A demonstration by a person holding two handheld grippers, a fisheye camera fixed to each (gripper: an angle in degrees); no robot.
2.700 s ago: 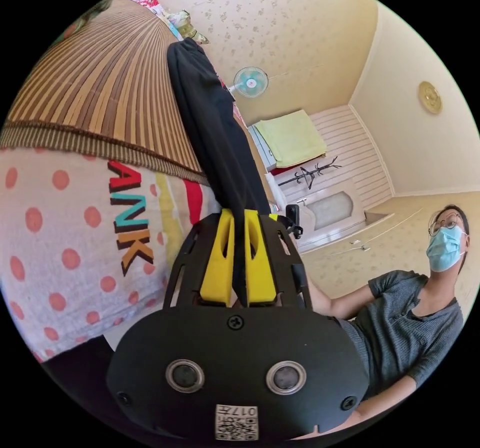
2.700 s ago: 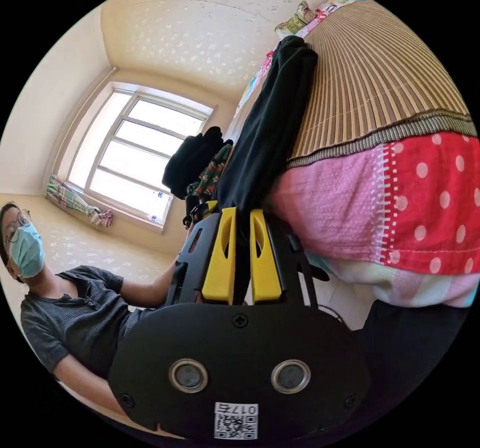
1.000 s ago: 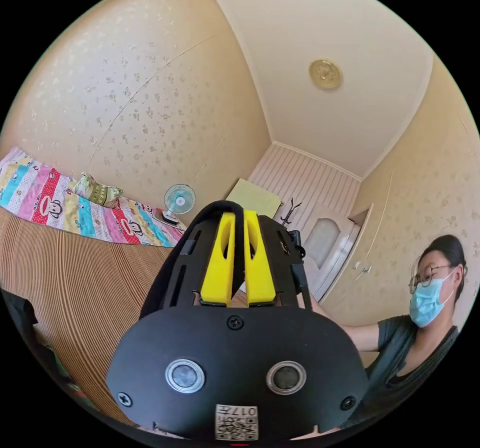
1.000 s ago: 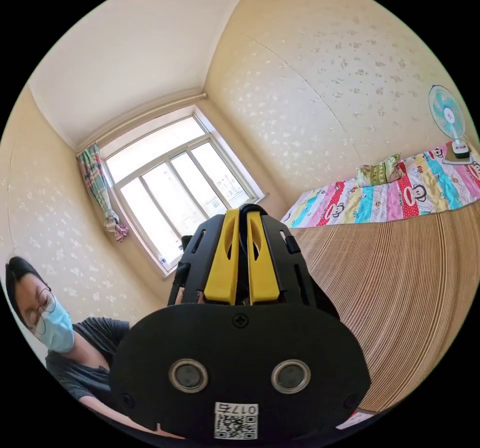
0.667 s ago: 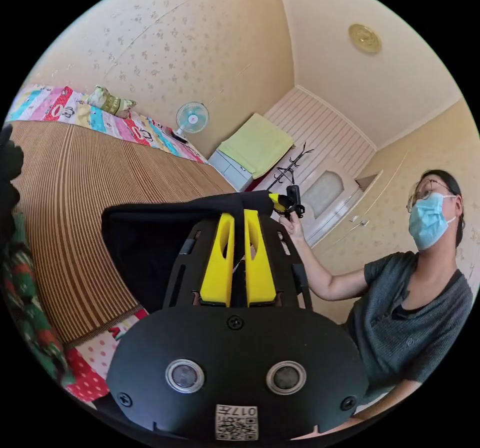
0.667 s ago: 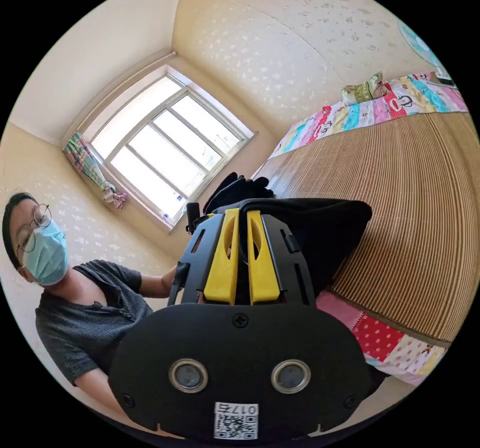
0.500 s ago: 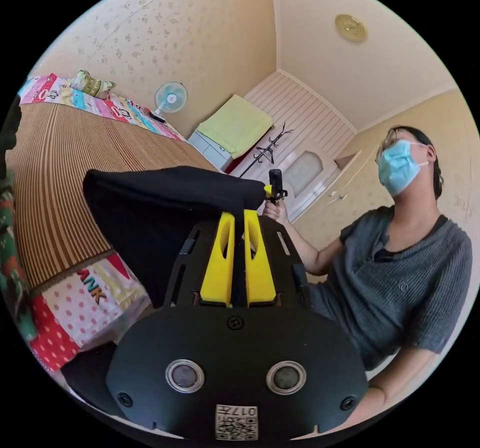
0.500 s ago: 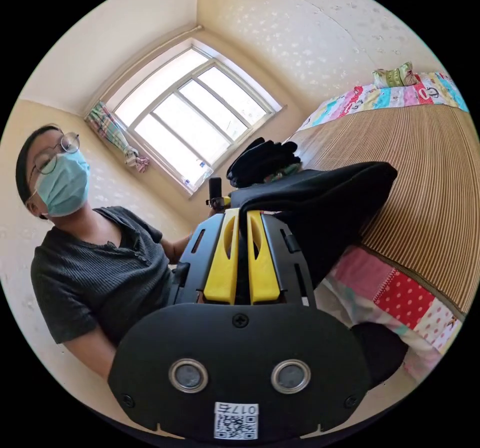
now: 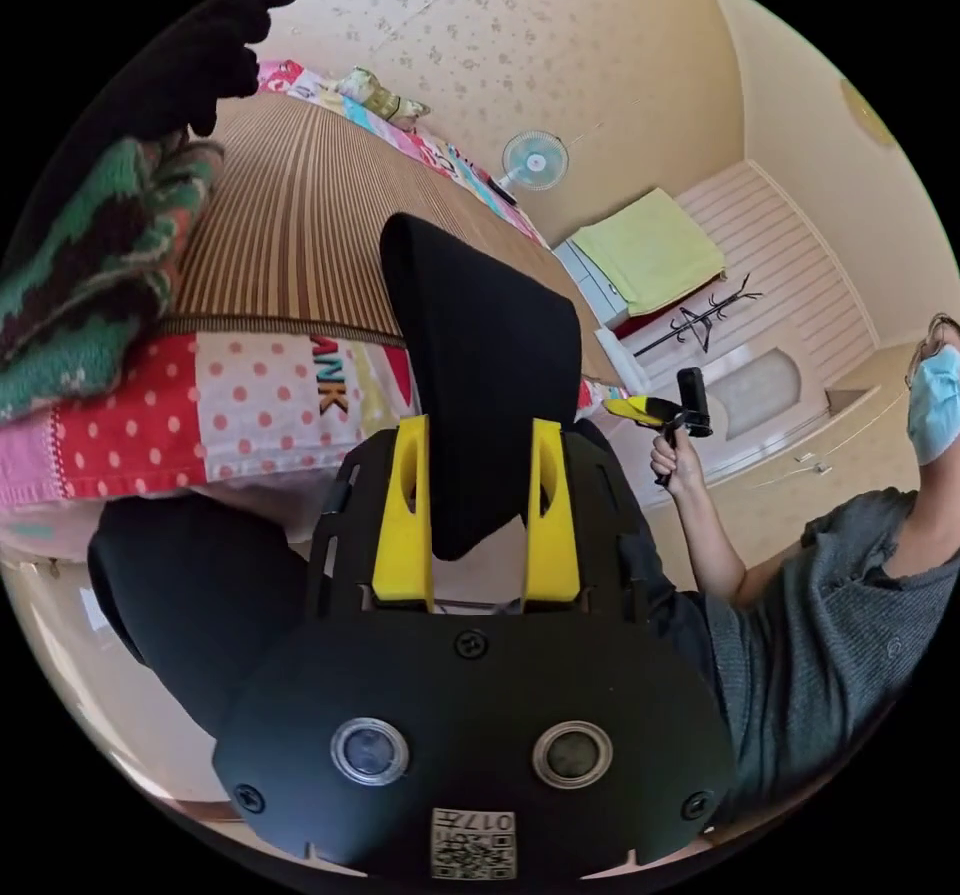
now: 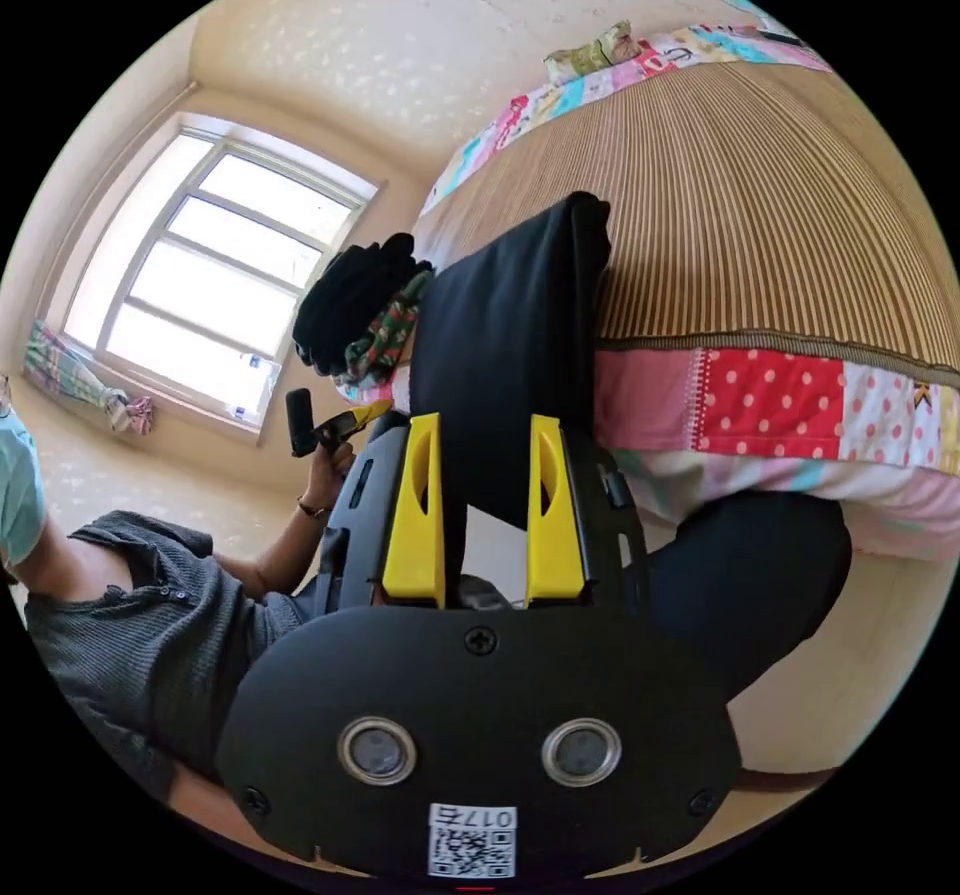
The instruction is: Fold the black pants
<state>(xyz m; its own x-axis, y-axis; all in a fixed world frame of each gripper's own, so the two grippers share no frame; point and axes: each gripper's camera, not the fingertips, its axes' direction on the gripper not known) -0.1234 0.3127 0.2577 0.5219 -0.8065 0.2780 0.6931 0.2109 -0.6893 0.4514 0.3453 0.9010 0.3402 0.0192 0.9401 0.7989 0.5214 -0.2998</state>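
The black pants (image 9: 480,375) lie folded at the near edge of the bed's striped bamboo mat (image 9: 290,225), one end on the mat and the other hanging down past the polka-dot patchwork sheet (image 9: 210,405) that skirts the mat.

In the left gripper view, the left tool (image 9: 478,510) has its yellow jaws spread wide, the hanging end of the pants between them without either jaw pressing on the cloth. In the right gripper view, the right tool (image 10: 485,510) is equally wide, with the pants (image 10: 510,355) again sitting loose in the gap.

Beside the pants on the mat's edge, on the window (image 10: 200,275) side, rests a pile of clothes (image 10: 365,310), black on top with a green-and-red knit below. At the mat's far edge lie a colourful cartoon-print quilt (image 10: 640,60) and a small green pillow (image 10: 590,50). A small fan (image 9: 530,160) stands past the mat's far corner.

A person in a grey shirt (image 9: 830,625) stands off the mat's near edge.
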